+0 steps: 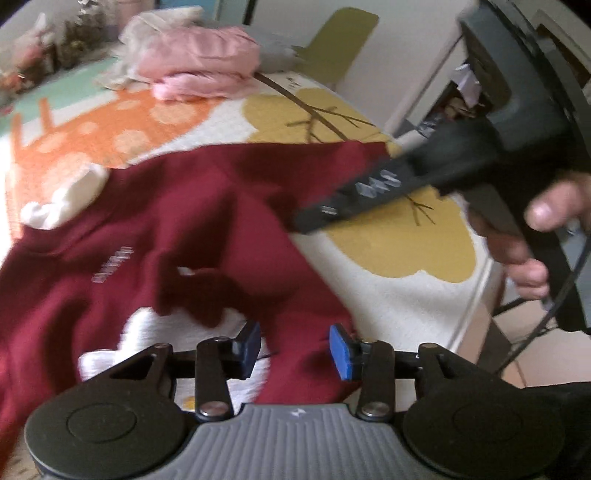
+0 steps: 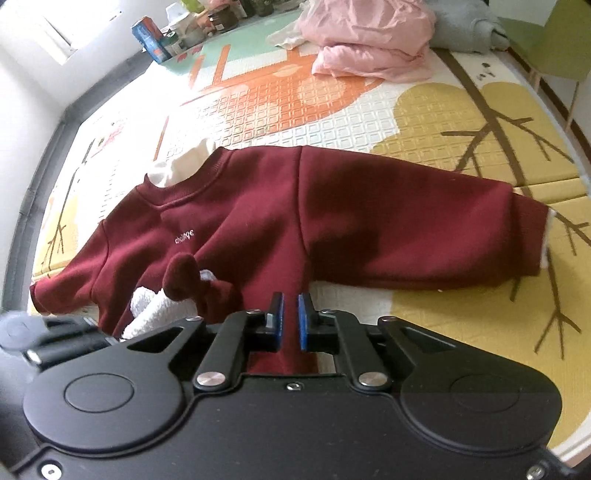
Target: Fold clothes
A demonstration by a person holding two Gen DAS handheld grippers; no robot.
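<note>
A maroon sweater (image 2: 295, 221) with a white collar (image 2: 184, 162) lies spread on a patterned mat (image 2: 461, 129), one sleeve stretched out to the right. My right gripper (image 2: 290, 317) is at its lower edge, pads almost together with maroon cloth in the slit. In the left wrist view the sweater (image 1: 184, 229) is blurred. There my left gripper (image 1: 295, 349) hovers over the hem with its blue pads well apart and nothing pinched. The right gripper (image 1: 306, 221) reaches in from the right, a hand (image 1: 532, 236) on its handle.
A pile of pink clothes (image 2: 369, 40) and a grey garment (image 2: 461, 26) sit at the mat's far end. Bottles and a blue carton (image 2: 151, 37) stand at the back left. An olive chair (image 1: 340, 44) is beyond the mat. The mat's edge (image 1: 476, 295) runs along the right.
</note>
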